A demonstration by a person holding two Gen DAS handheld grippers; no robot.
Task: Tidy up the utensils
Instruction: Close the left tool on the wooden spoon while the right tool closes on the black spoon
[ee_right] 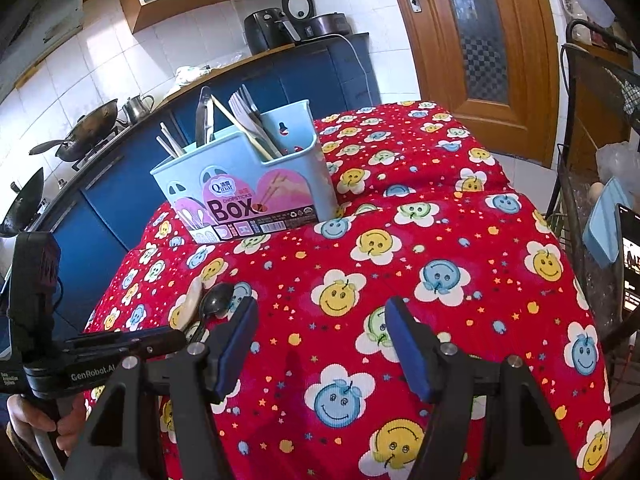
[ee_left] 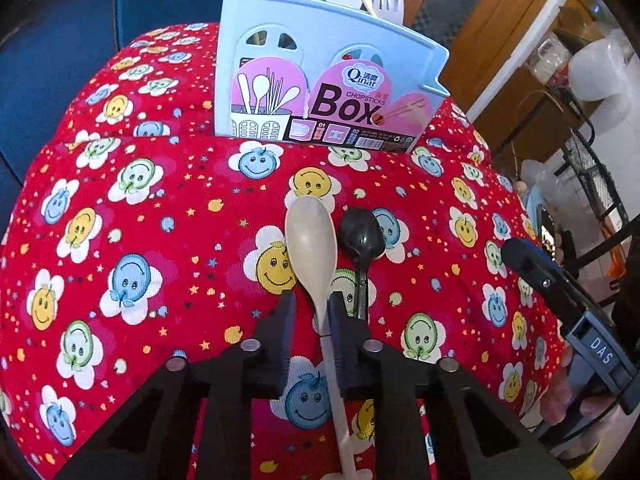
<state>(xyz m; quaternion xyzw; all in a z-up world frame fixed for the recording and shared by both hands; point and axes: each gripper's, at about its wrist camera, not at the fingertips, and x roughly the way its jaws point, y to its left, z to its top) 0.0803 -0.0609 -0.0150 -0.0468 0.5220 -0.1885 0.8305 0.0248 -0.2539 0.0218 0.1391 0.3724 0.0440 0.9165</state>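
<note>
My left gripper [ee_left: 313,312] is closing around the neck of a white plastic spoon [ee_left: 311,240], with a small gap still on its left side, so I cannot tell if it grips. The spoon's bowl points toward the light blue chopsticks box [ee_left: 320,84]. A black spoon [ee_left: 362,236] lies right beside it on the red cloth. The box holds chopsticks, a white fork [ee_left: 386,0] and metal utensils; it also shows in the right wrist view [ee_right: 248,184]. My right gripper [ee_right: 322,344] is open and empty over the cloth, right of both spoons [ee_right: 218,300].
The table wears a red smiley-flower cloth [ee_right: 440,240]. A blue kitchen counter [ee_right: 120,184] with woks lies behind. A wooden door [ee_right: 472,40] is at the back right. A metal rack [ee_right: 592,160] and a phone [ee_right: 630,256] stand at the right edge.
</note>
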